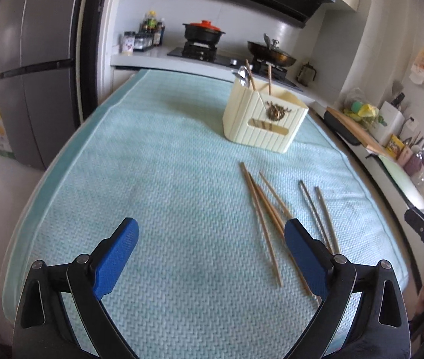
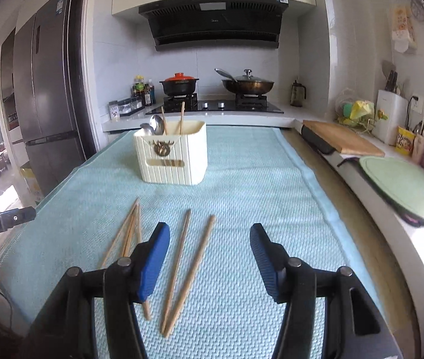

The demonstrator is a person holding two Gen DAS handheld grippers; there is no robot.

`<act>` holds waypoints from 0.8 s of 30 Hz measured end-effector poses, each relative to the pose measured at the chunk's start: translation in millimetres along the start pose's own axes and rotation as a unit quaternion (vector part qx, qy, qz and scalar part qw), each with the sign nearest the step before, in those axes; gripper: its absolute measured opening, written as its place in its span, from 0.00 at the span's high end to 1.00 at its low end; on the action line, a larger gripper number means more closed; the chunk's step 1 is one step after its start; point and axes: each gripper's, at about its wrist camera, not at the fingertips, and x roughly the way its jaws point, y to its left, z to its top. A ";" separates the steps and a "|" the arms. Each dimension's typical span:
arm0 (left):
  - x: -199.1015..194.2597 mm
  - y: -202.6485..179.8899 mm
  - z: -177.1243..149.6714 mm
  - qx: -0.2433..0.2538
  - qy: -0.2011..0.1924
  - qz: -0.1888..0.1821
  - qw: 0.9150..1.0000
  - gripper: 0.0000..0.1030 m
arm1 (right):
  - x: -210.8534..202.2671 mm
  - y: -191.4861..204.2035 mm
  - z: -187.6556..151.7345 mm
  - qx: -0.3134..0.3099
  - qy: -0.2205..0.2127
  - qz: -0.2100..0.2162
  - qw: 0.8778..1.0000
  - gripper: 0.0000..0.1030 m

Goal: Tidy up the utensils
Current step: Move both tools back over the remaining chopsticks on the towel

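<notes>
Left gripper (image 1: 212,254) jaws wide open, right gripper (image 2: 210,257) about half open, both empty. Chopsticks (image 2: 186,269) loose on the surface's cloth (image 2: 241,185), short of the holder (image 2: 171,157) with spoons (image 2: 156,125).

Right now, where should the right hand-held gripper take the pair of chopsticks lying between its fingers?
Probably at the near ends of the chopstick pair, where the two sticks converge almost to touching; farther up they splay apart. Come from above, fingers straddling both, since they lie flat on the mat. The right hand-held gripper is open.
</notes>
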 end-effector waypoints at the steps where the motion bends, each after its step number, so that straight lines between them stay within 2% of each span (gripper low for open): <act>1: 2.3 -3.6 -3.4 0.014 0.007 0.000 1.000 0.05 | -2.2 -0.2 -6.4 0.006 0.003 0.007 1.000 0.45; 3: 5.4 -10.2 -6.5 0.038 0.017 0.007 0.999 0.03 | -4.4 1.3 -14.1 0.010 0.004 0.018 1.000 0.45; 7: 5.8 -18.5 -8.7 0.046 0.019 0.038 0.998 0.01 | -2.4 6.6 -18.5 0.005 0.015 0.019 1.000 0.45; 13: 3.9 -25.8 -14.6 0.059 0.007 0.028 0.998 0.01 | 7.7 17.5 -21.7 0.003 0.032 0.013 0.999 0.45; 24: 18.8 -25.4 -16.2 0.063 0.034 0.025 0.997 0.01 | 19.3 15.8 -28.3 0.003 0.053 -0.008 0.999 0.45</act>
